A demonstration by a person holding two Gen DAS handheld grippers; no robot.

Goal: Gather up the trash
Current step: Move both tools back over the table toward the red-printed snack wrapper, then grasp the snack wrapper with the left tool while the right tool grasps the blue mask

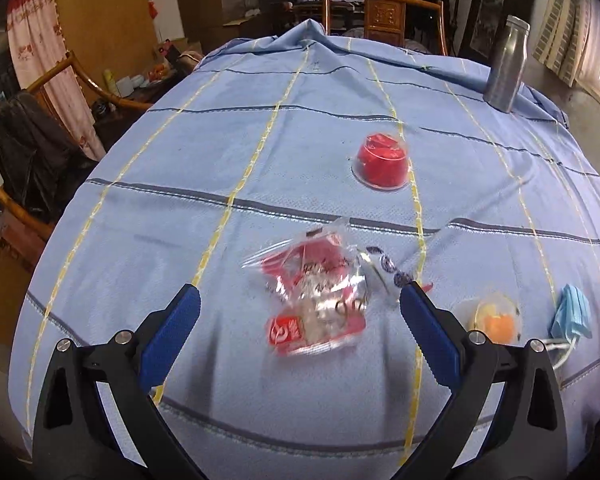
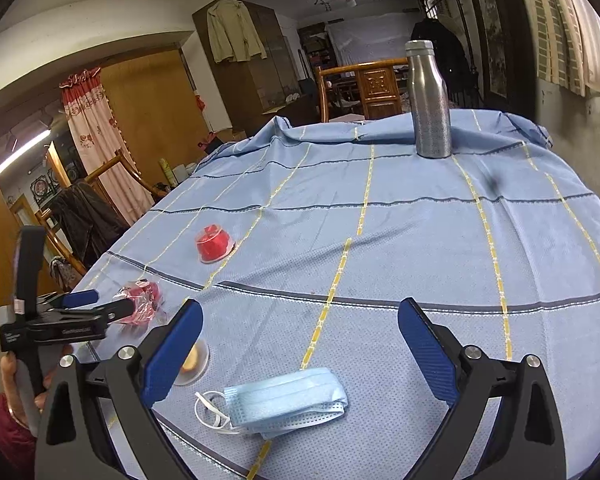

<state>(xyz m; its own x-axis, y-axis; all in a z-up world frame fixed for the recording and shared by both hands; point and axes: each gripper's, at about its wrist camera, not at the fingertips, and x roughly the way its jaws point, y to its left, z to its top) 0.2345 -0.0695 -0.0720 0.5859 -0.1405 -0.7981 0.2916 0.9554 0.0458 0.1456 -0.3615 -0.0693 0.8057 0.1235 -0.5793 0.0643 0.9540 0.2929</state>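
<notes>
A crumpled clear and red plastic wrapper [image 1: 320, 300] lies on the blue cloth, just ahead of and between the fingers of my open left gripper [image 1: 300, 304]. It also shows in the right wrist view [image 2: 140, 300], beside the left gripper [image 2: 96, 304]. A red jelly cup [image 1: 381, 162] [image 2: 213, 245] sits upside down farther out. A small clear cup with orange bits [image 1: 496, 320] [image 2: 194, 360] lies to the right of the wrapper. A folded blue face mask [image 2: 288, 402] [image 1: 572, 316] lies just ahead of my open, empty right gripper [image 2: 300, 316].
A steel bottle [image 2: 428, 100] [image 1: 506, 64] stands at the far right of the table. The blue checked tablecloth [image 2: 420, 248] is bunched at the far edge. Wooden chairs [image 1: 384, 16] stand behind and to the left, one draped with a dark jacket [image 1: 28, 148].
</notes>
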